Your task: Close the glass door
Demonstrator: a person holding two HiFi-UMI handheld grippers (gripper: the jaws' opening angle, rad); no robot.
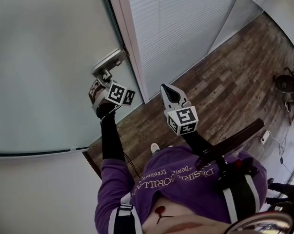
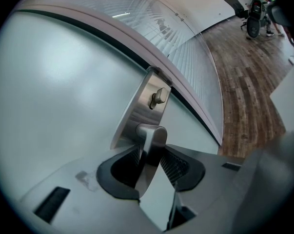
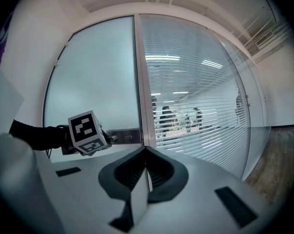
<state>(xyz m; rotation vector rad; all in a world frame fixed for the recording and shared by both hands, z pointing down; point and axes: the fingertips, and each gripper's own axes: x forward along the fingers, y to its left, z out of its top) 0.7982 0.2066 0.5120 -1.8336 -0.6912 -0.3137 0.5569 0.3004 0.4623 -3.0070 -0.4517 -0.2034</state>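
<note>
The frosted glass door (image 1: 44,67) fills the left of the head view, its edge right up against the pale door frame (image 1: 130,48). On that edge is a metal lock plate (image 2: 143,112) with a small thumb turn (image 2: 159,97) and a lever handle (image 2: 150,136). My left gripper (image 1: 104,75) is shut on the lever, which runs between its ribbed pads (image 2: 172,165). My right gripper (image 1: 169,90) hangs in the air to the right of the frame, shut and empty, its jaws pressed together (image 3: 146,155). The left gripper's marker cube (image 3: 87,132) shows in the right gripper view.
A striped glass partition (image 1: 181,28) runs right of the frame. Wood-plank floor (image 1: 220,87) lies below it. An office chair (image 1: 286,84) and cables stand at the far right. Behind the partition, people (image 3: 167,117) show in a lit room.
</note>
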